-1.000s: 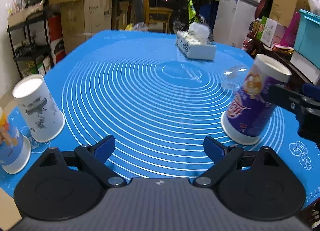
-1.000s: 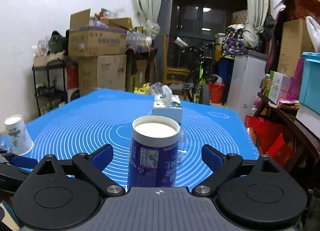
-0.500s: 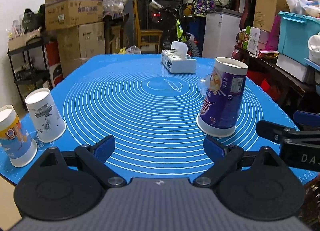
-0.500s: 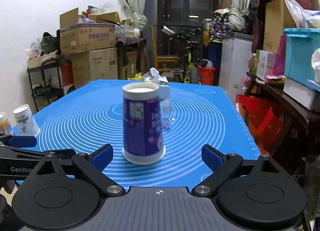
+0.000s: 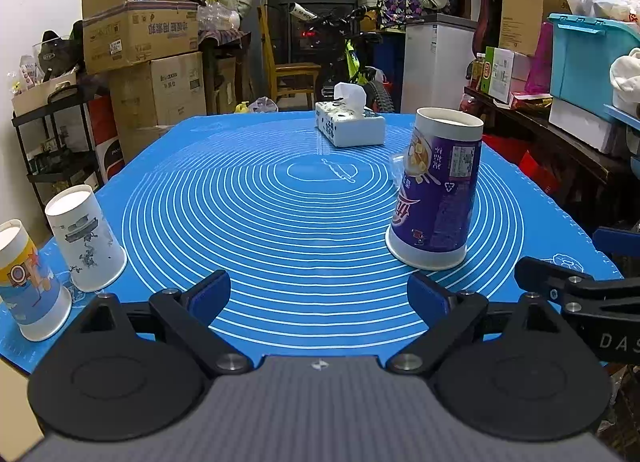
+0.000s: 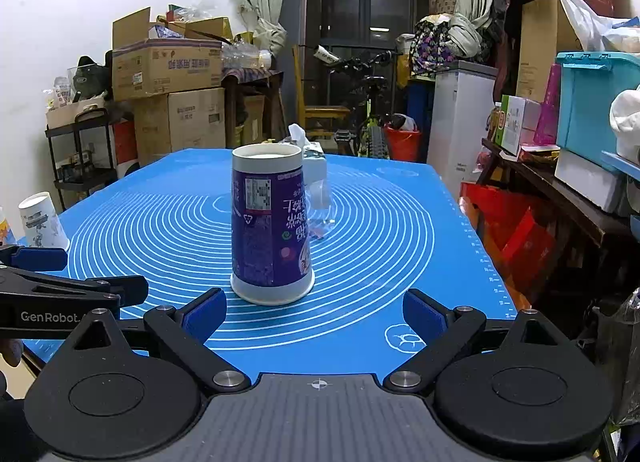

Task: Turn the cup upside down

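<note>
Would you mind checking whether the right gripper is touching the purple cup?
Apart. In the right wrist view, blue mat shows between the right gripper, its fingers spread wide, and the purple cup.

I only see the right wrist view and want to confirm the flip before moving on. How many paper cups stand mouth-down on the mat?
Observer: Three. Besides the purple cup and the white cup, a yellow-and-blue cup stands mouth-down beside the white one, at the left edge of the blue mat.
Operator: Is the left gripper holding anything?
Observer: No. The left gripper is open, with nothing between its fingers.
Operator: What is behind the purple cup?
Observer: A tissue box, apart from the cup, near the mat's far edge.
</note>
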`<state>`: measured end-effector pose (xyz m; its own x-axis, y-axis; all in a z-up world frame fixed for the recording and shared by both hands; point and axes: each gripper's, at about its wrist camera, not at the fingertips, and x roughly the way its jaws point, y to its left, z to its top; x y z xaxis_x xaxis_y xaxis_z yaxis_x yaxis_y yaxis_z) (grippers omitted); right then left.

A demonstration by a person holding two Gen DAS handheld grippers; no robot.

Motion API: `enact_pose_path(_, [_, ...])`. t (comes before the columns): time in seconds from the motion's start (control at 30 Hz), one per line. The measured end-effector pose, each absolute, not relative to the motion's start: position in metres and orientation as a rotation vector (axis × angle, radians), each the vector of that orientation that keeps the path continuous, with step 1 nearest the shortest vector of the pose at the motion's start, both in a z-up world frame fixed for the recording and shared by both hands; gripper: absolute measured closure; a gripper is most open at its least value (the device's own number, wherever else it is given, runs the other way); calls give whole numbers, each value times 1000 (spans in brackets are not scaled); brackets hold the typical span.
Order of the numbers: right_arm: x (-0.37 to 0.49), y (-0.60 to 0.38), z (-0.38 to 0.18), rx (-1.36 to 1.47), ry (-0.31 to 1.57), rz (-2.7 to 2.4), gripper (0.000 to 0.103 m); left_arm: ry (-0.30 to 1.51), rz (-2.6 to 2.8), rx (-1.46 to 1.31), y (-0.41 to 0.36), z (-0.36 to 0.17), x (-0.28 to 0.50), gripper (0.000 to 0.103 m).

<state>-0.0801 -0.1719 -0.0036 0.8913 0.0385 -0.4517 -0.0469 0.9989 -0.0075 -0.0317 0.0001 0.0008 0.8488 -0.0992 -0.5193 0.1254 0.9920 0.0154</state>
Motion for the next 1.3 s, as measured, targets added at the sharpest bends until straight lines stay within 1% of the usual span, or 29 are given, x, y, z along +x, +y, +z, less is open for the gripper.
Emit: enact_pose_path(1.3, [-79, -176, -7, 1, 484, 41, 8, 574, -114, 56, 0, -4, -30, 9])
